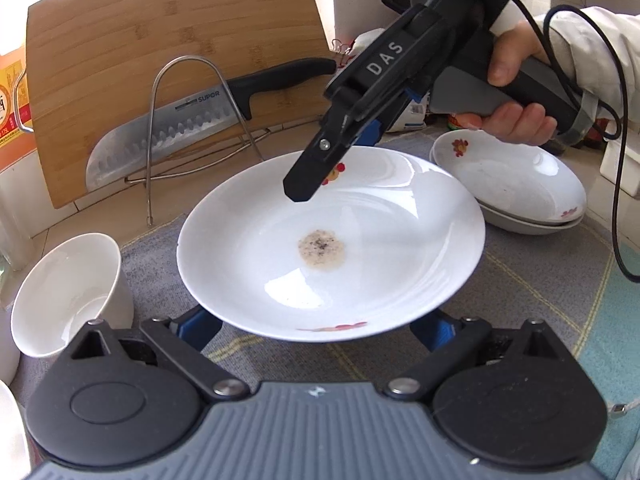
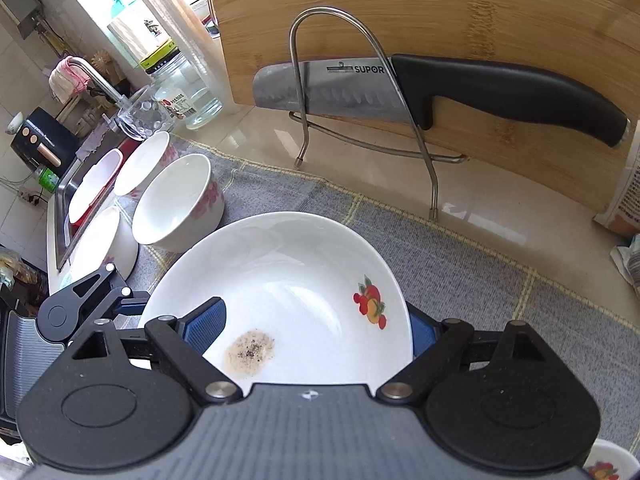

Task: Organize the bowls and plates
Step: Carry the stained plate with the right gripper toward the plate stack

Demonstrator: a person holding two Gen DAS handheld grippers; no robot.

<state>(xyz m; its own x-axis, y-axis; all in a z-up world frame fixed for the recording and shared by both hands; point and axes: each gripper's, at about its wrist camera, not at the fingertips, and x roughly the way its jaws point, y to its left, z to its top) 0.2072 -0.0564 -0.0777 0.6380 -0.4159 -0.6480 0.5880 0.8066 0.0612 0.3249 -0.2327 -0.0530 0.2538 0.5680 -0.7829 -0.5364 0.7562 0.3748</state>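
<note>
**Plate lifted between two grippers, stack waiting beyond**

Nearest the left wrist camera, the left gripper (image 1: 316, 330) has its jaws spread wide, and the near rim of the white plate (image 1: 340, 240) sits over its blue pads; whether the pads press on the rim or only cradle it cannot be told. The plate carries a brown crumb stain at its centre. On the far rim the right gripper (image 1: 320, 168) has one finger inside the plate and one outside, jaws wide, seemingly bracing it rather than pinching. The plate appears raised above the grey mat (image 1: 520, 280).

To the left stands a white bowl (image 1: 68, 292); the right wrist view shows more bowls (image 2: 176, 200) grouped near the sink. Beyond the plate to the right, two plates lie already stacked (image 1: 512, 184). Farthest back, a knife (image 1: 192, 120) rests in a wire rack against a cutting board (image 1: 160, 40).

Judging by this, stacking is partly done: this plate probably joins the stack next, and the bowls remain ungathered.
</note>
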